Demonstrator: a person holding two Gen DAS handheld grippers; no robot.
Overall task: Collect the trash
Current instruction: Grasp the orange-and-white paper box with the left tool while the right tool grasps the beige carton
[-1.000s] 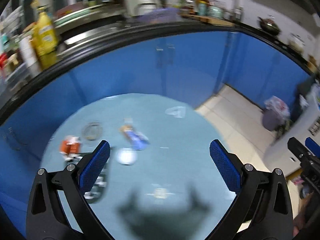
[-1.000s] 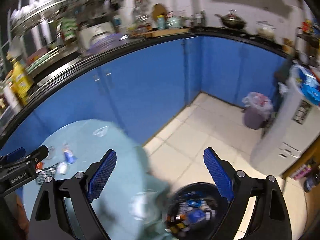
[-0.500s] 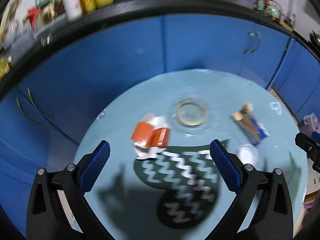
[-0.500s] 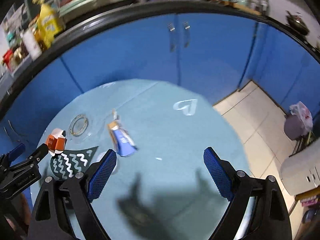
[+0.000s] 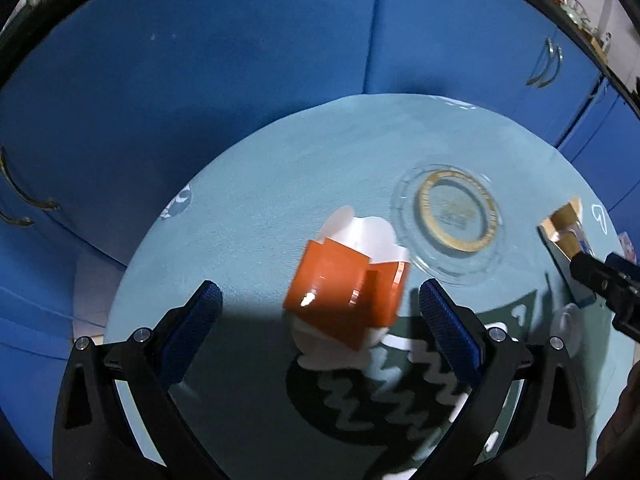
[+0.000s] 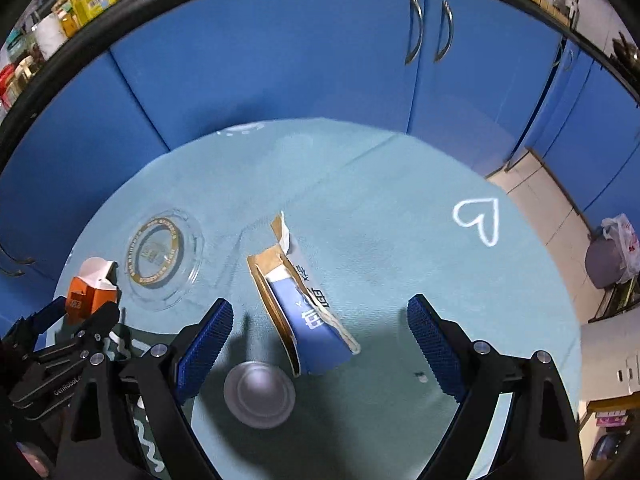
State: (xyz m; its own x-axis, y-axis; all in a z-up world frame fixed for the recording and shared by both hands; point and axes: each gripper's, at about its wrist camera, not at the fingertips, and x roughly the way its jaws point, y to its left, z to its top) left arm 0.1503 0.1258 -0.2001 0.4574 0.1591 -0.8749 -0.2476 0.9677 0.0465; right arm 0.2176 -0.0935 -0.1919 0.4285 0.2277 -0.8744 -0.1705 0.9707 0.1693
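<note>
On the round teal table [image 6: 400, 184] in front of you, the trash lies scattered. Your left gripper [image 5: 320, 320] hangs over the torn orange-and-white carton [image 5: 344, 280], its jaws spread wide with the carton between and beyond the blue pads, neither pad touching it. Just right of that carton sits a clear glass ashtray [image 5: 456, 216] with a gold ring, close enough to crowd the right-hand pad. Under the carton's near edge is a dark green mat [image 5: 392, 392] with white zigzags.

Your right gripper [image 6: 316, 340] is also wide apart and grips nothing. Between its pads lies a torn blue-and-brown paper package [image 6: 304, 308], pointing away from you, and just beside the package's near end, closer to the left pad, sits a small round silver lid [image 6: 259, 394]. Your left gripper [image 6: 60, 328] shows at the left of the right wrist view, near the carton [image 6: 90, 288] and the ashtray [image 6: 160, 256]. A white heart [image 6: 480, 220] is drawn on the tabletop, well apart from both.

Behind the table run blue cabinet doors [image 6: 280, 60]. On the tiled floor at the far right stands a grey bin [image 6: 604, 264] with a plastic bag.
</note>
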